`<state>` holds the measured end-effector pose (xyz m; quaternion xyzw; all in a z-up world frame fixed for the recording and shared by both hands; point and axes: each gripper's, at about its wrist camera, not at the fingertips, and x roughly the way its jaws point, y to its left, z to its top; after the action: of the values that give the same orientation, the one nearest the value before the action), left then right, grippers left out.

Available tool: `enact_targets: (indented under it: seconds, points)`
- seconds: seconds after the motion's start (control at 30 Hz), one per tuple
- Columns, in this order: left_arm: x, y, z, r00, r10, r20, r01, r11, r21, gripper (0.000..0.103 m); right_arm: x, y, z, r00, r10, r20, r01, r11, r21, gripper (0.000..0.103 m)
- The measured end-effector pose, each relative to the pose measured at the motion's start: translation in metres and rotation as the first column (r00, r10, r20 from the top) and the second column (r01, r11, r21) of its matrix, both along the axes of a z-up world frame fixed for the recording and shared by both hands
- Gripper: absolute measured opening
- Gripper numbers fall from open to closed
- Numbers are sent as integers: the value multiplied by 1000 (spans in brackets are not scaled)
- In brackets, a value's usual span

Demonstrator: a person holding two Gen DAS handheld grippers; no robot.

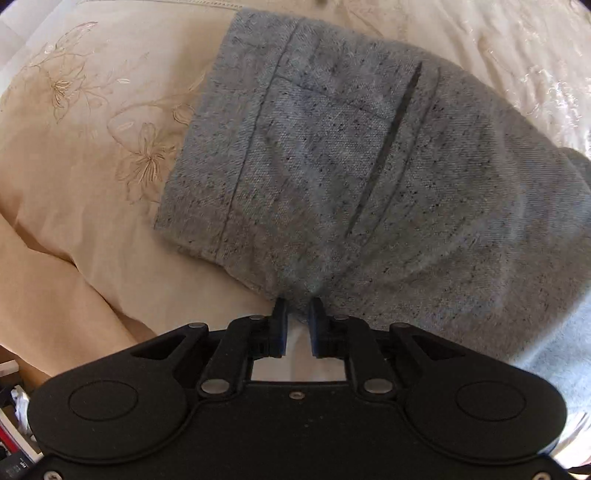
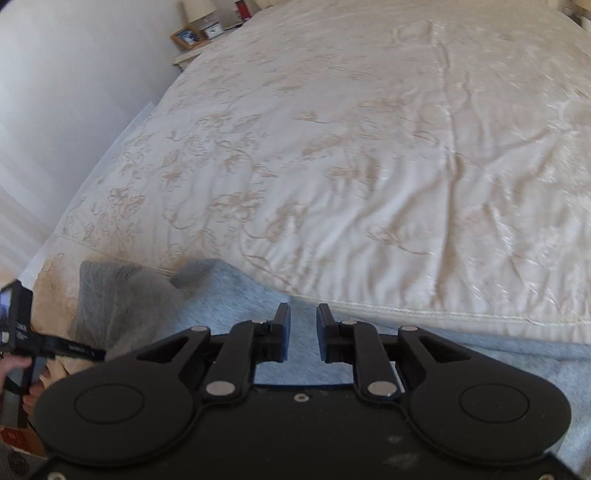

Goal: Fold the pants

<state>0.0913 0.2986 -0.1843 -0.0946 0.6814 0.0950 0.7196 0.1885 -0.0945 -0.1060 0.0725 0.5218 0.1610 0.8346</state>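
Grey speckled pants [image 1: 332, 166] lie folded on a cream embroidered bedspread [image 1: 85, 206], with a seam and a dark pocket slit showing. My left gripper [image 1: 298, 306] points down at the near edge of the folded cloth. Its blue-padded jaws stand a little apart, their tips at the fabric's edge without pinching it. In the right wrist view the pants [image 2: 221, 295] lie along the near edge of the bed. My right gripper [image 2: 303, 314] hovers over them, open with nothing between its fingers.
The bedspread [image 2: 369, 147] stretches far ahead, wrinkled. A white wall stands to the left. A nightstand at the far corner carries a photo frame [image 2: 186, 36] and a clock [image 2: 212, 29]. A hand [image 2: 14, 365] holding the other gripper's camera [image 2: 14, 317] shows at the left edge.
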Motion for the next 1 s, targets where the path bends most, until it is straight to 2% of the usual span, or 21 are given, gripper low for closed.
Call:
enact_targets:
  seconds: [0.1,0.2,0.27,0.33,0.43,0.53,0.6,0.7,0.73,0.8,0.87,1.0]
  points:
    - [13,3,34,993,-64,95,64,998,3,16,26,41,-4,998,62,10,-62,998,0,21]
    - [46,0,70,962,-127,241,124,992,26,17,58,79,-14,996,90,15,-90,996,6,24]
    - [74,-1,82,942,-139,306,144,990,9,18,80,102,-24,995,96,7,-96,995,19,24]
    - [107,-2,82,928,-171,332,181,983,1,20,99,121,-38,995,96,-22,-95,995,29,25]
    - [139,-4,68,903,-277,329,275,960,53,21,115,143,-64,986,103,-128,-98,994,46,27]
    - [154,-17,46,867,-417,271,403,909,109,21,103,155,-84,955,163,-246,-153,986,60,27]
    - [152,-21,31,844,-484,232,464,875,138,24,80,162,-86,943,223,-247,-217,975,51,27]
    - [145,-21,7,845,-519,125,503,853,139,25,44,166,-85,934,270,-233,-268,963,43,27]
    - [140,-19,3,841,-528,119,513,847,139,25,37,167,-86,932,269,-244,-265,963,50,27]
    - [119,-17,7,816,-555,160,532,831,165,25,27,167,-89,930,258,-260,-248,966,71,27]
    - [106,-11,12,820,-540,189,516,841,165,25,25,167,-85,941,243,-238,-233,970,68,27]
    - [86,4,15,848,-464,255,447,886,124,25,39,166,-63,973,189,-135,-181,981,69,27]
